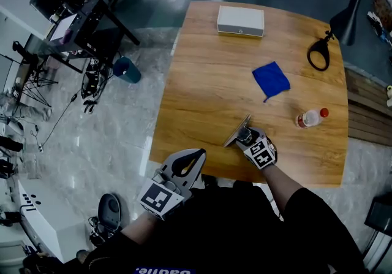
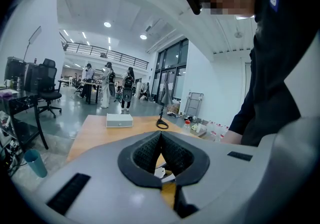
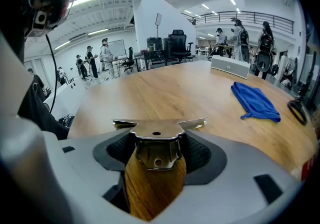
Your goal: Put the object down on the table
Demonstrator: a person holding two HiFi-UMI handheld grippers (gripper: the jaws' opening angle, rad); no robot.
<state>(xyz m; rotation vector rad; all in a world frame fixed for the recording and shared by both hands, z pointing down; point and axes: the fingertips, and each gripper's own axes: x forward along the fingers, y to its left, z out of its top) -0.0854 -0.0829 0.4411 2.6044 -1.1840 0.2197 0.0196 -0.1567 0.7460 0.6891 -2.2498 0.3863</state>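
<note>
My right gripper (image 1: 246, 137) is shut on the wooden handle of a scraper (image 1: 237, 130), low over the wooden table (image 1: 202, 89) near its front edge. In the right gripper view the scraper (image 3: 156, 135) sits between the pads, its wide metal blade pointing ahead over the tabletop. Whether the blade touches the wood, I cannot tell. My left gripper (image 1: 197, 156) hangs off the table's front left corner, close to the person's body. In the left gripper view its fingertips (image 2: 161, 135) meet with nothing between them.
A white box (image 1: 240, 21) lies at the table's far edge. A blue cloth (image 1: 271, 79) is in the middle right, a clear bottle with a red cap (image 1: 310, 118) to the right, and a black loop tool (image 1: 318, 55) at the far right. Office chairs stand on the floor to the left.
</note>
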